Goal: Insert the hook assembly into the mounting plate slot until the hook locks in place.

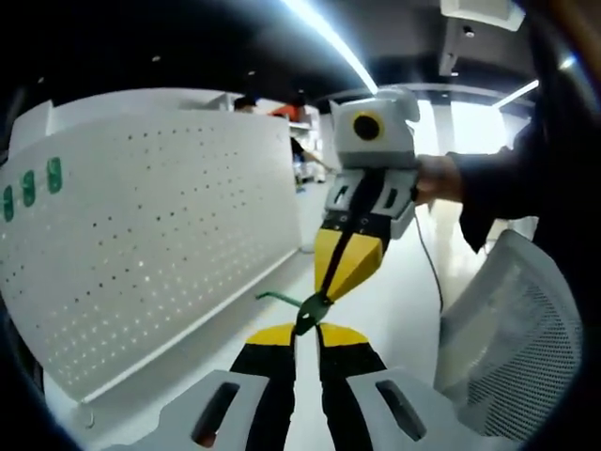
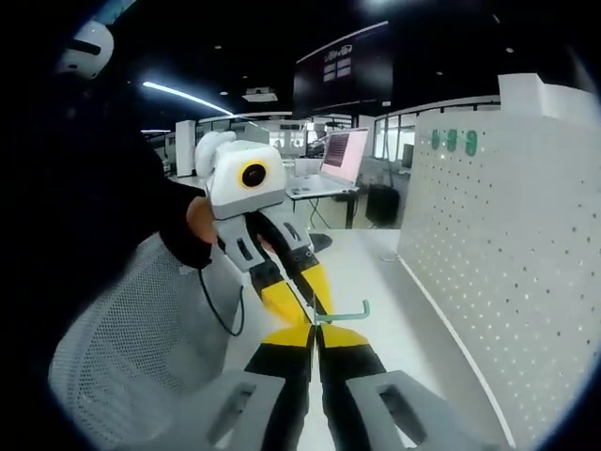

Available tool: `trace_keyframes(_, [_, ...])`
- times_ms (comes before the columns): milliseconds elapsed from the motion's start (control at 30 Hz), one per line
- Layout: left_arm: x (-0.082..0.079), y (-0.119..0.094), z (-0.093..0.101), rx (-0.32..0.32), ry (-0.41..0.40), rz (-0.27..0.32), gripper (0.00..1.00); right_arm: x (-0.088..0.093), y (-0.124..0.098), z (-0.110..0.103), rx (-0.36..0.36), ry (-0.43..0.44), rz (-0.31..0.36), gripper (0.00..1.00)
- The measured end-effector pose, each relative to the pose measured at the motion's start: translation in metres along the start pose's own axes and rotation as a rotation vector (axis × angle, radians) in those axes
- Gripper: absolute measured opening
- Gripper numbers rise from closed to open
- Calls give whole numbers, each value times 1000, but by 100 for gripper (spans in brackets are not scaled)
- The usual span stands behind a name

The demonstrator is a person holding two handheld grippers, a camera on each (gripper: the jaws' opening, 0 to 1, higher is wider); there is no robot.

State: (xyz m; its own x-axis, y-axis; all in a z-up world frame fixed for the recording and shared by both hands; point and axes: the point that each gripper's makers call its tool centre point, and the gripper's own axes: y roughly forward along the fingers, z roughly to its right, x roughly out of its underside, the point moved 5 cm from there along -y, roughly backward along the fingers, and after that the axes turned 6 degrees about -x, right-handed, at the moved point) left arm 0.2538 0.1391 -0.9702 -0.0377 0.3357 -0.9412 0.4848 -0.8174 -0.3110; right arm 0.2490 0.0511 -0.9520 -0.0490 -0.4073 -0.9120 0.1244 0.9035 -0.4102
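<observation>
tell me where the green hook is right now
The green hook sits in mid-air over the white table, pinched between the tips of the left gripper and the right gripper, with the white pegboard off to one side, not yet touched.

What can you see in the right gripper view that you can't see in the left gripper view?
Right gripper view alone: an open laptop on a desk behind, and a white helmet at the top left.

Left gripper view alone: a long ceiling light strip.

Both share: the green hook pinched between the left gripper and the right gripper, both shut on it, the white pegboard with green pieces near its top edge, a white mesh basket, and the white table.
</observation>
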Motion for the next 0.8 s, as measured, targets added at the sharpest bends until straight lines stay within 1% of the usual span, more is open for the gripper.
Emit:
trace_keyframes(500, [-2, -1, 2, 11, 24, 2, 6, 3, -1, 1, -2, 0, -10, 0])
trace_keyframes(567, [-4, -1, 3, 20, 19, 21, 6, 5, -1, 1, -2, -2, -18, 0])
trace_keyframes(600, [-9, -2, 5, 35, 0, 50, 6, 8, 0, 1, -2, -8, -40, 0])
trace_keyframes(633, [-10, -2, 5, 41, -7, 56, 6, 9, 0, 1, -5, -10, -46, 0])
trace_keyframes(667, [-8, -2, 4, 34, -2, 46, 6, 8, 1, 0, -4, -12, -42, 0])
trace_keyframes(800, [-9, -2, 4, 44, -11, 52, 6, 9, 1, 0, -5, -11, -43, 0])
